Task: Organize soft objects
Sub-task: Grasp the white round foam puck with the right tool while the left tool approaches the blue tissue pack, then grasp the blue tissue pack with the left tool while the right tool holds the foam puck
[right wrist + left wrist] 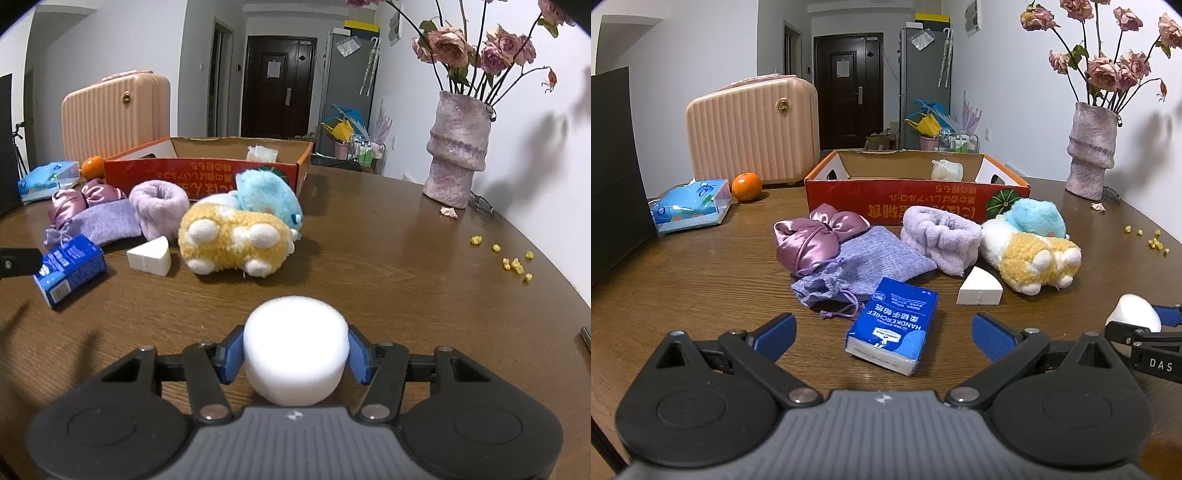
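1. My right gripper is clenching the round white sponge, its blue pads pressing on both sides, near the table's front edge.
2. My left gripper is hanging released, jaws wide, over the blue tissue pack.
3. The wedge sponge, plush toys and pouches are lying mid-table, before the cardboard box.

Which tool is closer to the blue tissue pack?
Left. The left tool stands open with the blue tissue pack just ahead, partly between its fingers. The right tool is off to the pack's right, shut on the round white sponge.
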Demonstrator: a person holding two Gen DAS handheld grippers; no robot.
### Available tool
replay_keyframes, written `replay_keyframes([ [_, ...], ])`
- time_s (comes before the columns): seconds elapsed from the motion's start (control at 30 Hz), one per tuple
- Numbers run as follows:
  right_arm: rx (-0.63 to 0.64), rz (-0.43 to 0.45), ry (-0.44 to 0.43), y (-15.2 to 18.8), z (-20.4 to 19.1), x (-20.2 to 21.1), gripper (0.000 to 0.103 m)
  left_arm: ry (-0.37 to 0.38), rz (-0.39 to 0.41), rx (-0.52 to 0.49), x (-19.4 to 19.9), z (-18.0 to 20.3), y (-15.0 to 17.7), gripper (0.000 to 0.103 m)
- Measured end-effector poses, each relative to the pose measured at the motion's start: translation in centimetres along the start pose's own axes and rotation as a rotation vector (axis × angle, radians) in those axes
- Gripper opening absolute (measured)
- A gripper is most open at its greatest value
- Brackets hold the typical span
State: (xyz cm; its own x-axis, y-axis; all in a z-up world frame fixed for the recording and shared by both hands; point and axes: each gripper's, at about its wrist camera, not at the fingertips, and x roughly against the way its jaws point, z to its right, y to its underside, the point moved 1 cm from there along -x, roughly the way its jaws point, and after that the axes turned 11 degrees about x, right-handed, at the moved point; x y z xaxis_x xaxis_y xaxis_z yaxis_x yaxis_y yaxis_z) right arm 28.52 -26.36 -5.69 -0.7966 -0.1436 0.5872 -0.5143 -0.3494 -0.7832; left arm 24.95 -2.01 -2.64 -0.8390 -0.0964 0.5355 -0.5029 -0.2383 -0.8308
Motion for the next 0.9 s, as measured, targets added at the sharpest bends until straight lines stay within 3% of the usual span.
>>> replay_keyframes([
  [0.9, 0.0, 0.086, -0.026, -3.7, -3.5, -1.9, 0.056, 0.04, -0.102, -0.099, -5.8, -0.6, -1.3, 0.103],
])
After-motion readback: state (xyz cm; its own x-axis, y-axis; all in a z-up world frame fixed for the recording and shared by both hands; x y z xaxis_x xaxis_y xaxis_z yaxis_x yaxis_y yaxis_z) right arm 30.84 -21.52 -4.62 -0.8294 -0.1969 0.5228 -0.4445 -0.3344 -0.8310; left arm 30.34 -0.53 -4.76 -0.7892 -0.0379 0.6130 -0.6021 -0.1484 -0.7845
